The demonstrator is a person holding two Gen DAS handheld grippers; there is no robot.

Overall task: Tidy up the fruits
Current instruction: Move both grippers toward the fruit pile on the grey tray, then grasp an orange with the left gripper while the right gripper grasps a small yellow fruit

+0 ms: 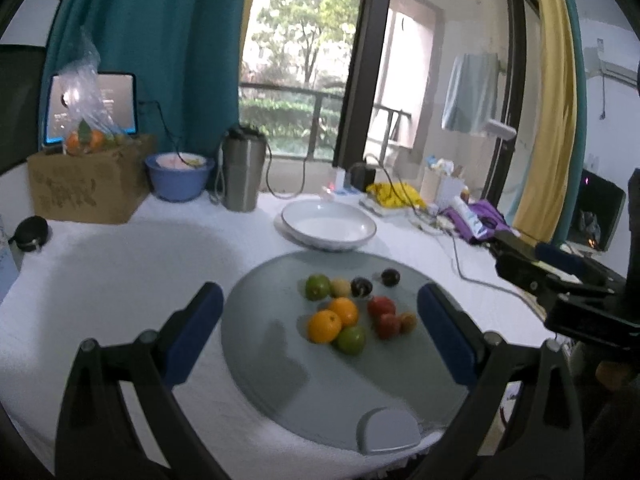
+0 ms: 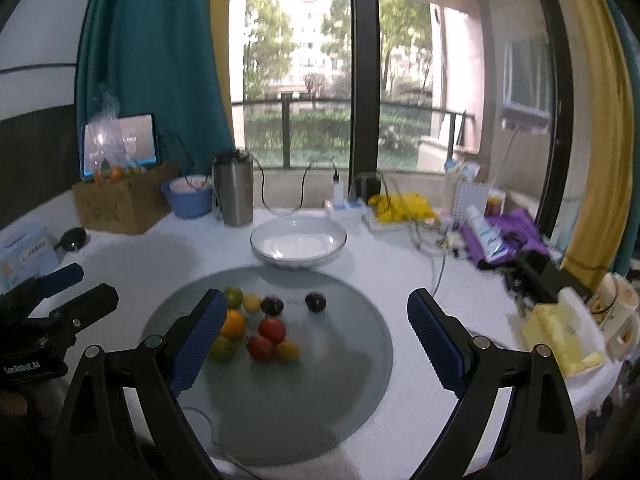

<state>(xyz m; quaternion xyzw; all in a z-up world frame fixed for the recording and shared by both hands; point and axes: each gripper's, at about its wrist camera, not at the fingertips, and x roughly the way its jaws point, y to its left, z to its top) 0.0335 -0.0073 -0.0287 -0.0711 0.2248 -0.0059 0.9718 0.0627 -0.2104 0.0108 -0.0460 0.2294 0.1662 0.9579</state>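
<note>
The white-clothed tabletop [image 2: 400,264] carries a round grey glass turntable [image 2: 320,400] at its near middle. Beyond the turntable's far edge stands a shallow white bowl [image 2: 298,242], with nothing in it. Far left are a brown cardboard box [image 2: 120,204], a blue plastic basin [image 2: 188,200] and a steel tumbler [image 2: 234,190].

The left gripper [image 1: 320,328] hangs above the near side of the turntable, its blue-padded jaws spread wide and holding nothing. The right gripper [image 2: 316,332] hovers likewise, jaws released and apart, the fruit showing between them and partly behind its left finger.

The fruits lie clustered on the turntable, left of its centre: two oranges [image 1: 334,320] touching each other, a green fruit [image 1: 318,287] at the far left and another [image 1: 351,340] at the near side, two red fruits [image 2: 266,338] side by side, two dark plums [image 2: 316,302] farthest back, and small yellow fruits [image 2: 288,351] between.
</note>
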